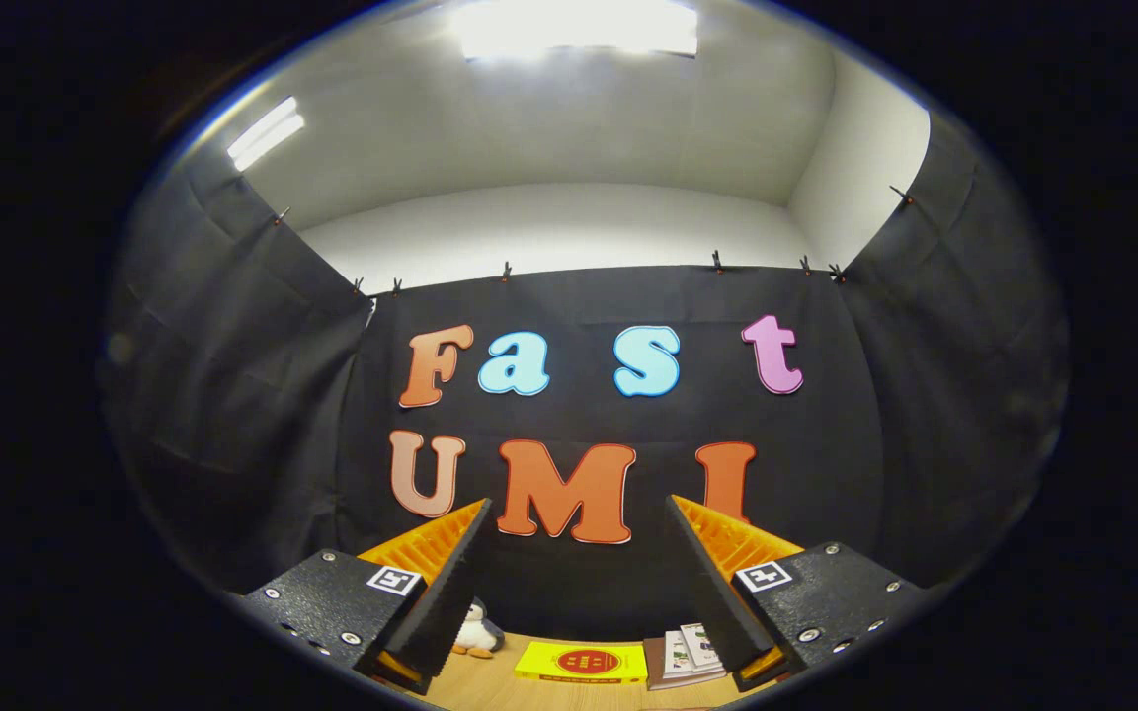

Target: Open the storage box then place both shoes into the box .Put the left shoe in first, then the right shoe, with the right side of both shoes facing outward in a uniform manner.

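- The gripper is raised and tipped upward, so it looks at the booth's black cloth wall with the white ceiling above it.
- Its fingers stand wide apart, with nothing between them but open air and the wall beyond.
- Each finger carries a small square marker on its top face.
- Below and beyond the fingertips a strip of wooden desk shows.
- On the desk, just beside the left finger, sits a small penguin toy, upright against the foot of the wall.
- Near the middle of the gap between the fingers lies a flat yellow box with a red round mark on its lid; the lid looks closed.
- Just right of the yellow box, close to the right finger, lies a booklet, partly hidden by that finger.
- Whether the yellow box is the storage box I cannot tell.
- Small clips pin the cloth along its top edge.
- Two ceiling lights glare, one overhead and one off to the left.
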A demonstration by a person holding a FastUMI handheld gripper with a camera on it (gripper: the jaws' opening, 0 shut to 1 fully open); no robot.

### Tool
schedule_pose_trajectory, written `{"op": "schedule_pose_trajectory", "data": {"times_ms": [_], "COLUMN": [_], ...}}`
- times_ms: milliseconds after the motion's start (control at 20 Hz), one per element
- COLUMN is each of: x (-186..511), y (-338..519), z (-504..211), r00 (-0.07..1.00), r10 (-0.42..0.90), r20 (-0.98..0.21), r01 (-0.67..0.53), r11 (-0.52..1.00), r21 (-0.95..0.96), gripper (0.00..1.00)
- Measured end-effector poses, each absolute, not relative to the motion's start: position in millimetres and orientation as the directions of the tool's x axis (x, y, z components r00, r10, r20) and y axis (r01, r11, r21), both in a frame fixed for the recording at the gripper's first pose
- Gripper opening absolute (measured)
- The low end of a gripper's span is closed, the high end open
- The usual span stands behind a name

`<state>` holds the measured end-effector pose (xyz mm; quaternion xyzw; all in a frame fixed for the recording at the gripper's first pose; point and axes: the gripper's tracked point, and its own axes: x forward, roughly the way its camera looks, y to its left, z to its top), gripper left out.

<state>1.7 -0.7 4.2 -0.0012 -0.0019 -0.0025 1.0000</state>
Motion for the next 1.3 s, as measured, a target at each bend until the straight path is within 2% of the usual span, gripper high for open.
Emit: {"op": "schedule_pose_trajectory", "data": {"times_ms": [300, 500, 700, 950, 1150, 1300], "x": [-6, -9, -17, -31, -38, -50], "y": [16, 32, 67, 108, 128, 162], "z": [-7, -39, -66, -107, -124, -142], "r00": [0.998, 0.987, 0.959, 0.880, 0.834, 0.752], "r10": [0.052, 0.100, 0.203, 0.348, 0.423, 0.535], "r20": [-0.022, -0.127, -0.200, -0.324, -0.354, -0.385], "r01": [-0.053, -0.105, -0.200, -0.272, -0.270, -0.245], "r11": [0.999, 0.994, 0.979, 0.927, 0.872, 0.769], "r21": [-0.002, -0.031, 0.038, 0.257, 0.407, 0.590], "gripper": [1.00, 1.00, 1.00, 1.00, 0.99, 0.97]}}
